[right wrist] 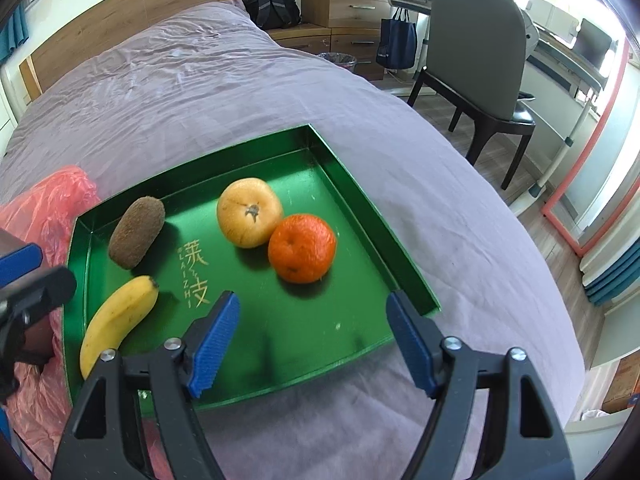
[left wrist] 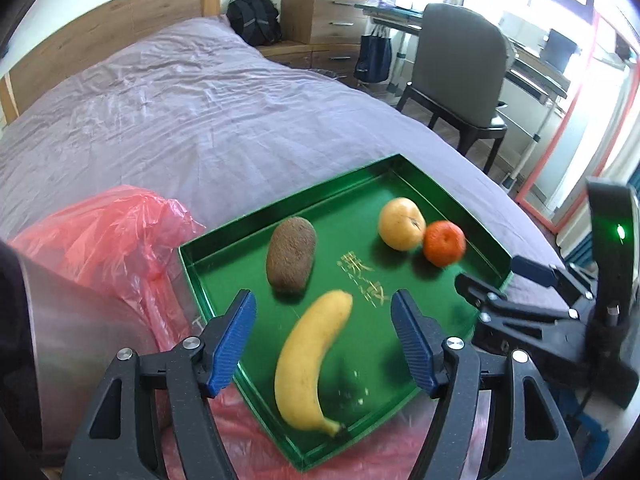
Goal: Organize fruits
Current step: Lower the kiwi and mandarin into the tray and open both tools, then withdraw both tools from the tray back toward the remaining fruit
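On a purple bed, a green tray holds kiwi, banana, apple and orange; left gripper and right gripper both spread, empty.

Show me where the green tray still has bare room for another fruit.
Free: the tray floor near its front wall, below the orange, and the middle strip between kiwi and apple. Crowded: the banana and kiwi side; apple and orange touch.
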Motion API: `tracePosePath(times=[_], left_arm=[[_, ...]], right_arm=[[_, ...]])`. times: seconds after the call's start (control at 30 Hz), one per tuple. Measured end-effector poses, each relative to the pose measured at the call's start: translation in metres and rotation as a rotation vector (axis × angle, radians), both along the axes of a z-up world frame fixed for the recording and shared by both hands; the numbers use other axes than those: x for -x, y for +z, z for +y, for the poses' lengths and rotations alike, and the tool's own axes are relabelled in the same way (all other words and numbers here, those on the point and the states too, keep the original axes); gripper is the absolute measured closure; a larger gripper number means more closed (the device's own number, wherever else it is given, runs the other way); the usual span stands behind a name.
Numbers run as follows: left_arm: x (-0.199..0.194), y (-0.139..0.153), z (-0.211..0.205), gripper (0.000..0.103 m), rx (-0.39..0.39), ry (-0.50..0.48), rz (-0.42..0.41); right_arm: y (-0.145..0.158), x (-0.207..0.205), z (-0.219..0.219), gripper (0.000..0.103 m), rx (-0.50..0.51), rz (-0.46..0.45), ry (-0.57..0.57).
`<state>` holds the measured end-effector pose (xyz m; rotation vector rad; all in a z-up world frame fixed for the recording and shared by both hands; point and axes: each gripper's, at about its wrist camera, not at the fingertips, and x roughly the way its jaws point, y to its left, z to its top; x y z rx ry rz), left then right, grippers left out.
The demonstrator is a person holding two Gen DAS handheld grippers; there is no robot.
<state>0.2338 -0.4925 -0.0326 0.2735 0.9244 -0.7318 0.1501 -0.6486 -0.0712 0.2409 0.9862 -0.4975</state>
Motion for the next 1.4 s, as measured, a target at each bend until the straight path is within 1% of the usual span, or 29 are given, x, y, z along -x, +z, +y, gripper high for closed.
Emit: tracePosePath(times=[0.07, 0.17, 0.3, 0.43, 0.5, 0.57, 0.67, 0.73, 0.77, 0.8, 0.83, 0.9, 1.1, 1.23, 1.4], left_arm=[[0.017, 0.0, 0.008, 0.038, -0.003, -0.022, -0.025], [0.045, -0.002, 0.028, 0.038, -0.005, -0.054, -0.04], [0.073, -0.003, 0.056, 0.038, -0.035, -0.118, -0.086], [0.092, 0.001, 0.087, 0.038, -0.041, -0.155, -0.089], [0.102, 0.004, 0.102, 0.038, -0.042, -0.174, -0.112], [0.111, 0.004, 0.119, 0.038, -0.046, -0.193, -0.132], [0.12, 0.0, 0.148, 0.038, -0.062, -0.193, -0.143], [0.122, -0.004, 0.171, 0.037, -0.075, -0.172, -0.144], [0.121, -0.005, 0.183, 0.036, -0.081, -0.157, -0.144], [0.119, -0.007, 0.196, 0.03, -0.085, -0.136, -0.145], [0.118, -0.008, 0.207, 0.029, -0.089, -0.116, -0.147], [0.112, -0.01, 0.234, 0.029, -0.102, -0.064, -0.147], [0.096, -0.019, 0.308, 0.029, -0.133, 0.101, -0.104], [0.082, -0.026, 0.354, 0.029, -0.141, 0.238, -0.065], [0.068, -0.03, 0.402, 0.029, -0.135, 0.373, -0.039]], right_arm=[[0.002, 0.006, 0.007, 0.01, -0.002, 0.007, 0.006], [0.004, 0.015, 0.024, 0.01, 0.0, 0.02, 0.029], [0.008, 0.024, 0.052, 0.01, -0.006, 0.039, 0.083], [0.015, 0.032, 0.08, 0.01, -0.046, 0.028, 0.114], [0.019, 0.035, 0.098, 0.01, -0.07, 0.024, 0.143], [0.022, 0.037, 0.118, 0.01, -0.072, 0.031, 0.182], [0.02, 0.041, 0.149, 0.01, -0.113, 0.05, 0.234], [0.016, 0.044, 0.172, 0.01, -0.127, 0.073, 0.281], [0.015, 0.045, 0.183, 0.01, -0.132, 0.084, 0.302], [0.013, 0.047, 0.195, 0.01, -0.14, 0.094, 0.325], [0.011, 0.048, 0.206, 0.01, -0.145, 0.104, 0.347], [0.007, 0.052, 0.228, 0.01, -0.146, 0.123, 0.388], [-0.005, 0.057, 0.288, 0.01, -0.216, 0.182, 0.507], [-0.012, 0.058, 0.334, 0.01, -0.26, 0.219, 0.603], [-0.013, 0.046, 0.395, 0.01, -0.285, 0.217, 0.739]])
